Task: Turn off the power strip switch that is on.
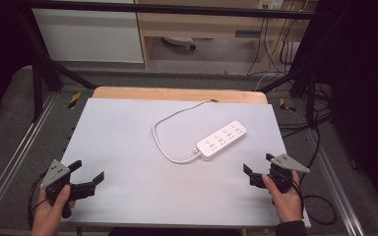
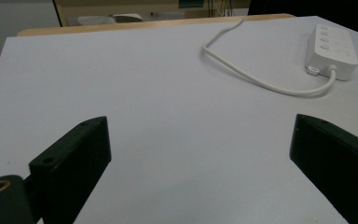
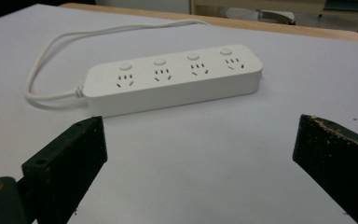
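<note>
Power strip: your white power strip lies flat on the tabletop, right of centre and set on a slant, sockets facing up. In the right gripper view it shows four sockets, each with a round button above it.
Cord: the white cord leaves the strip's near-left end, loops to the left and runs back toward the far edge of the tabletop.
Left hand-held gripper: your left hand-held gripper sits near the front left corner of the tabletop, released, jaws wide apart with nothing between them. It is well apart from the strip.
Right hand-held gripper: your right hand-held gripper is near the front right edge, also released, jaws spread and holding nothing. It points at the strip, which lies near but not touching.
Hands: your left hand and right hand each grip a handle from below.
Tabletop: pale grey sheet over a wooden board, which shows along the far edge.
</note>
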The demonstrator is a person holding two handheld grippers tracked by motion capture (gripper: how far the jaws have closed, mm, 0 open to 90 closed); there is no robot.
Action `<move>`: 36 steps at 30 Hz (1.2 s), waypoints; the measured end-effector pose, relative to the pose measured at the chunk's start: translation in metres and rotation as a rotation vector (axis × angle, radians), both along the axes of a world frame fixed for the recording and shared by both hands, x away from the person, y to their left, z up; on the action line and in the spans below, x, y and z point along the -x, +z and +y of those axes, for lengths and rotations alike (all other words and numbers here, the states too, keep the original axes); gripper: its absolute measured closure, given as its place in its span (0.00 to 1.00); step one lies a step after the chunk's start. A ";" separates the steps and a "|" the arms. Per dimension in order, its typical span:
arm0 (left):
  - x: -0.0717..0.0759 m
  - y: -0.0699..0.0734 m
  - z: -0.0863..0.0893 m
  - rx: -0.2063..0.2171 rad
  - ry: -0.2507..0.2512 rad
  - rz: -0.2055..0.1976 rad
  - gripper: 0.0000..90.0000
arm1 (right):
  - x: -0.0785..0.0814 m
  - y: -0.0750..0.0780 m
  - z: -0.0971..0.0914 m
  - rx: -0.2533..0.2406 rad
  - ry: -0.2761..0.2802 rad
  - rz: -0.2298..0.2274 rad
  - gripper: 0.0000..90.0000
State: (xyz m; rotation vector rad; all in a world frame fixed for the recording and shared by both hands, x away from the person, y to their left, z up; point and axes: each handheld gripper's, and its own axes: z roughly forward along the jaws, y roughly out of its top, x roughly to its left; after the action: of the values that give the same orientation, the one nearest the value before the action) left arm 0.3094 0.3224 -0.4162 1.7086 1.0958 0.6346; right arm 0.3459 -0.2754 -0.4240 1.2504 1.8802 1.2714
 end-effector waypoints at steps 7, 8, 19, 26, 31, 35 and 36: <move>0.000 -0.001 0.001 -0.006 0.000 0.004 0.05 | 0.002 0.012 0.007 -0.037 0.022 -0.022 0.03; 0.000 -0.001 0.001 -0.005 -0.001 0.004 0.05 | 0.001 0.013 0.008 -0.040 0.028 -0.020 0.03; -0.001 -0.002 0.002 -0.003 -0.007 0.014 0.05 | -0.017 0.026 0.021 -0.027 0.031 -0.052 0.04; -0.002 -0.003 0.002 0.000 -0.003 0.021 0.05 | -0.033 0.041 0.030 -0.012 0.045 -0.054 0.04; -0.002 -0.003 0.001 -0.006 -0.007 0.022 0.05 | -0.043 0.051 0.032 -0.010 0.050 -0.062 0.03; -0.002 -0.004 0.001 -0.009 -0.006 0.026 0.05 | -0.051 0.056 0.033 0.009 0.054 -0.049 0.03; -0.002 -0.004 0.001 -0.009 -0.006 0.026 0.05 | -0.053 0.057 0.033 0.008 0.057 -0.048 0.03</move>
State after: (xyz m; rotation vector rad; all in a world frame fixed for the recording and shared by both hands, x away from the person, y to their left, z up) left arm 0.3113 0.3230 -0.4199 1.7317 1.1066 0.6161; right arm 0.3988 -0.2425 -0.3671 1.1603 1.8970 1.3107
